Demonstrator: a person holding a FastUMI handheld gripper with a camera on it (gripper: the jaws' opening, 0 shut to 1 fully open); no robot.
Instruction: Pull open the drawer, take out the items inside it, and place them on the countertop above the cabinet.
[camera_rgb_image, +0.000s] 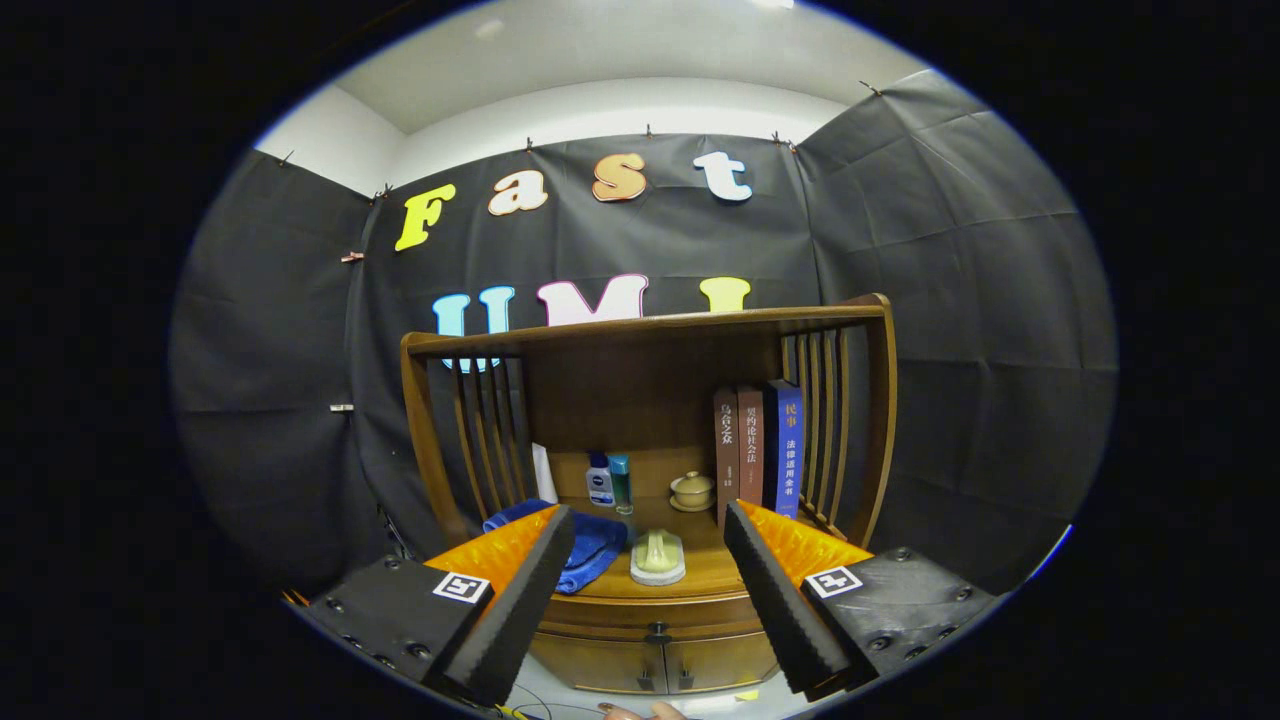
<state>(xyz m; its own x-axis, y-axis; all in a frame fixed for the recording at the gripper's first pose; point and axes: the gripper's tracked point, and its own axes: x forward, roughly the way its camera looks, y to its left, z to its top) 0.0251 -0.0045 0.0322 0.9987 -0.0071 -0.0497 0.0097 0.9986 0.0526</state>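
A wooden cabinet (650, 350) stands against the booth wall, straight ahead of me. Its drawer (600, 612) sits shut under the countertop (710, 575), with a small dark knob (657, 632) at the middle of its front. My gripper (648, 520) is open, held back from the cabinet and a little above the drawer, with nothing between its fingers. The countertop and the drawer front show in the gap between the fingers. What lies inside the drawer is hidden.
On the countertop lie a blue towel (595, 550), a pale block on a white dish (658, 557), two small bottles (608, 480), a lidded cup (692, 490) and three upright books (757, 450). Slatted side rails and a top shelf enclose it. Two cabinet doors (655, 665) sit below the drawer.
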